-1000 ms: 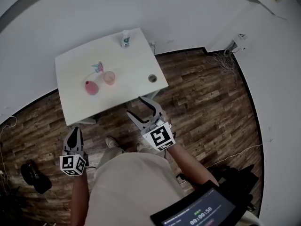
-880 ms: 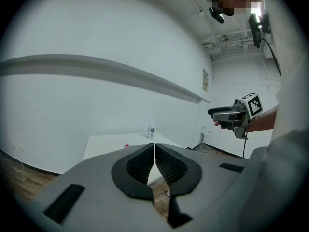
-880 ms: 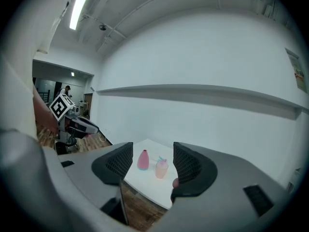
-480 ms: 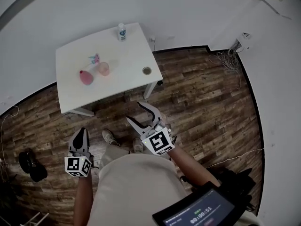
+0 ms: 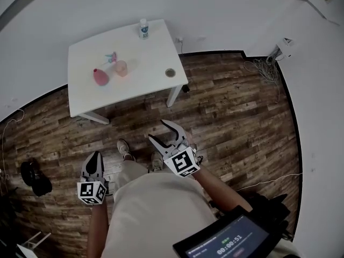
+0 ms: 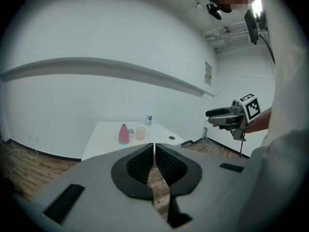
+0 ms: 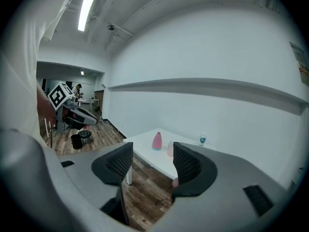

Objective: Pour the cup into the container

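Note:
On a white table stand a pink bottle-shaped container and a translucent pink cup, close together. Both grippers hang over the wood floor, well short of the table. My left gripper is shut and empty; its view shows the container and cup far ahead. My right gripper is open with nothing between its fingers. In the right gripper view the container shows between the jaws, and the cup is partly hidden by the right jaw.
A small white bottle stands at the table's far edge, a small round item near its right edge, a little pink-and-blue item behind the cup. Black gear lies on the floor at left, cables by the right wall.
The table now lies farther from both grippers and looks slightly smaller. Both grippers have drawn back over the floor. Their jaws have not changed.

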A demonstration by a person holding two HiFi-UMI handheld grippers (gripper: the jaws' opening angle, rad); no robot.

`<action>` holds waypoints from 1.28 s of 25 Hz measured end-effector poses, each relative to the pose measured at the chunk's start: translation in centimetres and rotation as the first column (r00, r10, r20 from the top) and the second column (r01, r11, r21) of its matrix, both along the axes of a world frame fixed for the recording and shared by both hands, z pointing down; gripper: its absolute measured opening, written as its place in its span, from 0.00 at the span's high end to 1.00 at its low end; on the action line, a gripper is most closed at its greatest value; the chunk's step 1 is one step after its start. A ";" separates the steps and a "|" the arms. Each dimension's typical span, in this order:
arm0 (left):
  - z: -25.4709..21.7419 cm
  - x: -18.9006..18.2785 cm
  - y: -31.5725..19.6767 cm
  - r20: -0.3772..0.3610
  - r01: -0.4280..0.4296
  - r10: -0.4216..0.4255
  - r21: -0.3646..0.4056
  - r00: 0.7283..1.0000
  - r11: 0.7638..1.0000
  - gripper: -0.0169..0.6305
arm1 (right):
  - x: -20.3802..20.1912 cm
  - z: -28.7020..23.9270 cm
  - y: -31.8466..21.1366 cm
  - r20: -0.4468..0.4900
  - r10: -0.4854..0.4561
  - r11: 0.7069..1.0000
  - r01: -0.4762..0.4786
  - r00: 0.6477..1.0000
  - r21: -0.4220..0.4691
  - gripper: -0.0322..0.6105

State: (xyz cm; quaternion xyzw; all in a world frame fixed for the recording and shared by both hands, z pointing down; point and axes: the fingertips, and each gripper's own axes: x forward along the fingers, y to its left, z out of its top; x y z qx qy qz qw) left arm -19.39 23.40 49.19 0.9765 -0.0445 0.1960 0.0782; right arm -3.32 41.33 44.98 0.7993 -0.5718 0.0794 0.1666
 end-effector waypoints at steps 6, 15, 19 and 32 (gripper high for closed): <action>0.7 -1.9 -0.8 0.006 0.047 -0.047 0.007 0.999 0.999 0.96 | -1.2 2.2 -0.5 0.001 -0.017 0.999 0.017 1.000 -0.030 0.53; 2.1 -3.6 -3.8 0.031 0.020 -0.019 -0.048 0.999 0.999 0.96 | -2.6 1.7 -3.9 -0.017 0.021 1.000 -0.021 1.000 -0.018 0.53; 2.3 -3.9 -6.7 0.034 -0.018 0.020 -0.059 0.999 0.998 0.96 | -3.0 1.3 -6.1 -0.024 0.072 0.997 -0.072 0.997 -0.012 0.53; 4.4 -4.9 -14.9 0.038 -0.094 0.098 -0.110 0.994 0.989 0.96 | -5.2 4.5 -12.4 -0.013 0.137 0.986 -0.138 0.990 -0.091 0.53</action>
